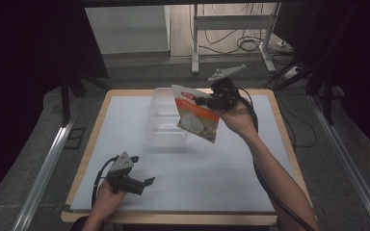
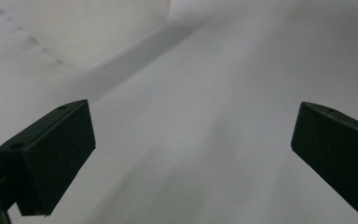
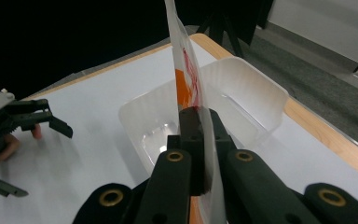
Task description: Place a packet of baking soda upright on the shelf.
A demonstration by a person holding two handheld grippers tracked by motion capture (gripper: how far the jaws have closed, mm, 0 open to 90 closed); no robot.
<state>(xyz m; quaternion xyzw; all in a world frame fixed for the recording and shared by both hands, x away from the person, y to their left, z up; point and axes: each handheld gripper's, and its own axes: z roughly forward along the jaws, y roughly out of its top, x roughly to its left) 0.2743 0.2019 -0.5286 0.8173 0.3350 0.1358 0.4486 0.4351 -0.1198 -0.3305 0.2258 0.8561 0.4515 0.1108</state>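
Note:
A white and orange snack bag (image 1: 196, 117) hangs in the air over the clear plastic tub (image 1: 160, 126) at the back middle of the table. My right gripper (image 1: 203, 102) is shut on the bag's upper edge; in the right gripper view the jaws pinch the thin bag (image 3: 186, 88) edge-on above the tub (image 3: 242, 88). My left gripper (image 1: 147, 182) rests near the front left of the table, open, with nothing between its pads (image 2: 51, 158). The left gripper (image 3: 51, 122) also appears far left in the right gripper view.
The white mat (image 1: 221, 178) covers a table with a wooden rim (image 1: 279, 120). A metal stand's legs (image 1: 195, 53) and cables lie on the floor beyond the table. Metal rails run along both sides.

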